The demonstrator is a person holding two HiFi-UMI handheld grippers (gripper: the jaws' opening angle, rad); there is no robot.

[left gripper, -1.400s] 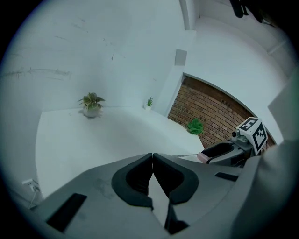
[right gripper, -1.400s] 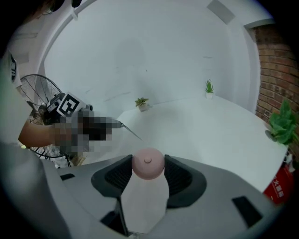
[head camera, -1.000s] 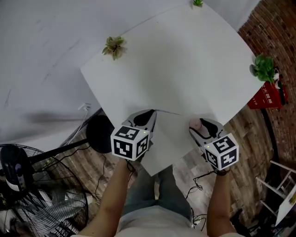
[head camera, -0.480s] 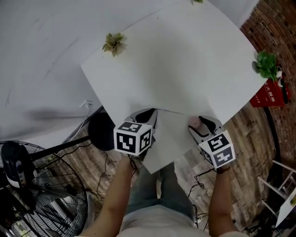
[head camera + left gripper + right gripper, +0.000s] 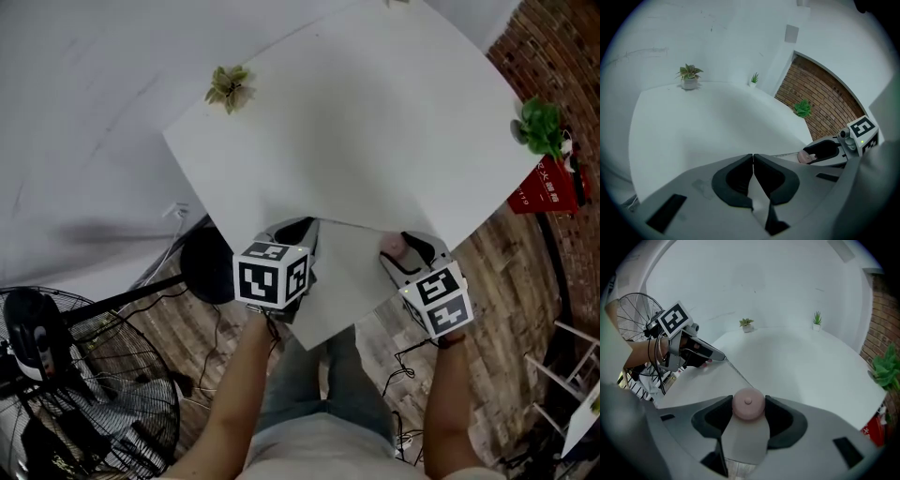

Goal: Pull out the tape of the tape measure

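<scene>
White table (image 5: 375, 122), plant (image 5: 228, 86), fan (image 5: 94, 412), pink tape measure (image 5: 748, 405)

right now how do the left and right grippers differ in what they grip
The left gripper has jaws nearly together, pinching the thin tape; the right gripper has jaws apart, clamped on the round pink tape measure. Both are gripping, linked by that tape.

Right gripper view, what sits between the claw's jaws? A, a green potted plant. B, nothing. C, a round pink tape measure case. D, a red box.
C: the right claw clamps the round pink tape measure case, whose thin tape the left claw pinches.
</scene>
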